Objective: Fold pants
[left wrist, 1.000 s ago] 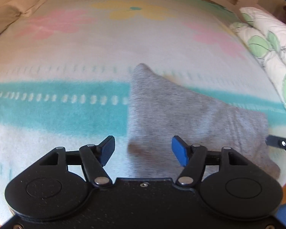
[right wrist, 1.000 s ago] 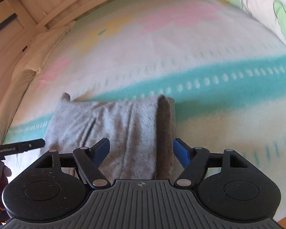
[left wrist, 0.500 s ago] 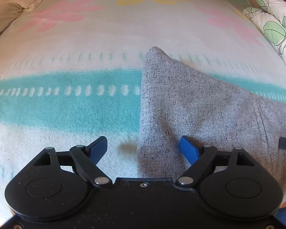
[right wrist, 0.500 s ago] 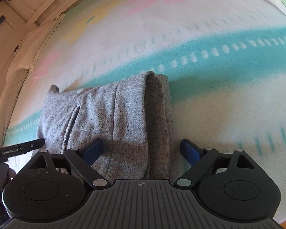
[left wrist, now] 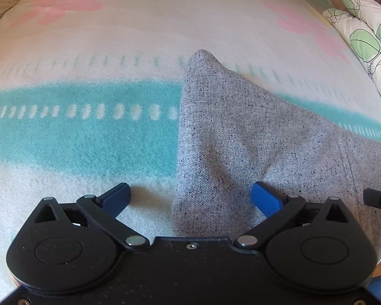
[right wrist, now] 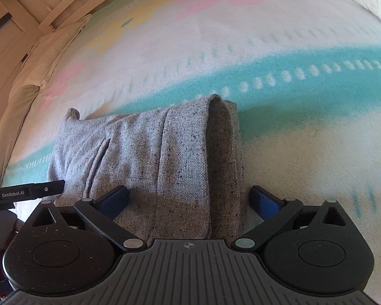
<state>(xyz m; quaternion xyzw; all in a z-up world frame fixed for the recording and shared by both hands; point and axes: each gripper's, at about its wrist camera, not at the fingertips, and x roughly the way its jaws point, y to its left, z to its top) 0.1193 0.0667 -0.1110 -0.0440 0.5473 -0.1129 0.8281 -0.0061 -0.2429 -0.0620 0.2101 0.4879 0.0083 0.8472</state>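
The grey speckled pants (left wrist: 254, 142) lie folded into a compact bundle on the bed blanket. My left gripper (left wrist: 190, 198) is open, its blue fingers straddling the bundle's near left corner. In the right wrist view the pants (right wrist: 149, 152) show stacked folded layers at their right edge. My right gripper (right wrist: 189, 198) is open, its fingers either side of that near right edge. Neither gripper holds cloth.
The blanket (left wrist: 89, 132) is cream with a teal stripe and pink and yellow flowers. Leaf-print pillows (left wrist: 363, 33) lie at the right, a beige pillow (right wrist: 38, 63) at the left by a wooden bed rail (right wrist: 63, 7). The other gripper's tip (right wrist: 25, 192) shows at the left.
Both grippers have opened wider and moved closer to the near edge of the folded pants. The pants have stayed in place.
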